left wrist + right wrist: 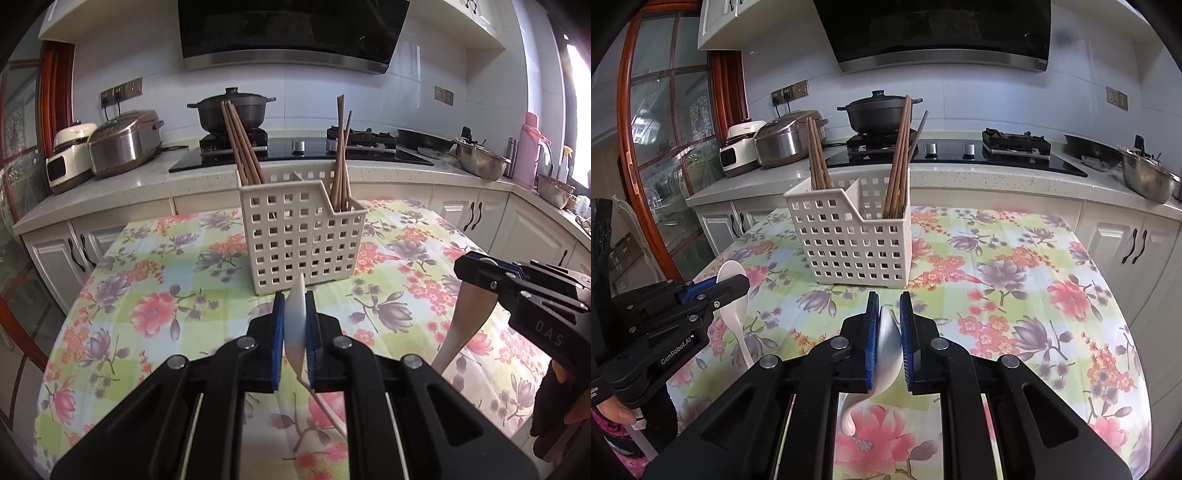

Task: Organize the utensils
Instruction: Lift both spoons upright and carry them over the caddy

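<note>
A cream slotted utensil basket (295, 229) (849, 243) stands on the floral tablecloth, with brown chopsticks (242, 147) (897, 162) in its left and right compartments. My left gripper (294, 306) is shut on a white spoon (297, 325) by its bowl, handle hanging down, just in front of the basket. It also shows in the right wrist view (733, 291). My right gripper (886, 310) is shut on a second white spoon (886, 347), also held in front of the basket. It also shows in the left wrist view (476, 275), spoon (467, 321) hanging down.
The round table (1034, 295) has a floral cloth. Behind it runs a counter with a stove (303, 147), black pot (231, 110), rice cookers (122, 142), steel bowls (482, 158) and a pink flask (530, 151). A wood-framed glass door (661, 147) is at left.
</note>
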Tool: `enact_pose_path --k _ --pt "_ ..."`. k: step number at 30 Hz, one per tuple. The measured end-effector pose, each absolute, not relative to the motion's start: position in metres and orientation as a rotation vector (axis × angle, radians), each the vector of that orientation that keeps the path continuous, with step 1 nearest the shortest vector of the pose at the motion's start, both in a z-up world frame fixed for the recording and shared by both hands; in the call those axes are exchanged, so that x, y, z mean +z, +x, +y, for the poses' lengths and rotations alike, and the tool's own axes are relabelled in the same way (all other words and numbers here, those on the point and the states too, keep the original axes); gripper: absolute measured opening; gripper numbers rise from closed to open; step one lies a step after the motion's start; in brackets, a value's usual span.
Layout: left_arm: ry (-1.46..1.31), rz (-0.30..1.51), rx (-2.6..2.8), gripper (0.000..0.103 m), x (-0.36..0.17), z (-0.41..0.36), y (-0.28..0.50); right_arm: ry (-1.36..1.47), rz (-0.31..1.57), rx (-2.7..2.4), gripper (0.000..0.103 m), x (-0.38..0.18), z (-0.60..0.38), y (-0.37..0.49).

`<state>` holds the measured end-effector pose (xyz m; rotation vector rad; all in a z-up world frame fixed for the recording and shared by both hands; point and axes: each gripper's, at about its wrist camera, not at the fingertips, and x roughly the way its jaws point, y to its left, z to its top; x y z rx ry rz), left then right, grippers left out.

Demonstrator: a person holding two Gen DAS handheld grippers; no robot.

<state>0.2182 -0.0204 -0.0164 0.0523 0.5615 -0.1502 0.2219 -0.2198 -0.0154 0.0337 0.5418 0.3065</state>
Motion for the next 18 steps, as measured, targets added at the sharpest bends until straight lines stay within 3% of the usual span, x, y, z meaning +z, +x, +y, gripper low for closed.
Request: enact_pose_path --k 18 --pt "0.109 0.433 -0.11 0.01 0.062 -0.022 0.258 0.027 0.461 0.318 0.012 0.034 -0.211 0.269"
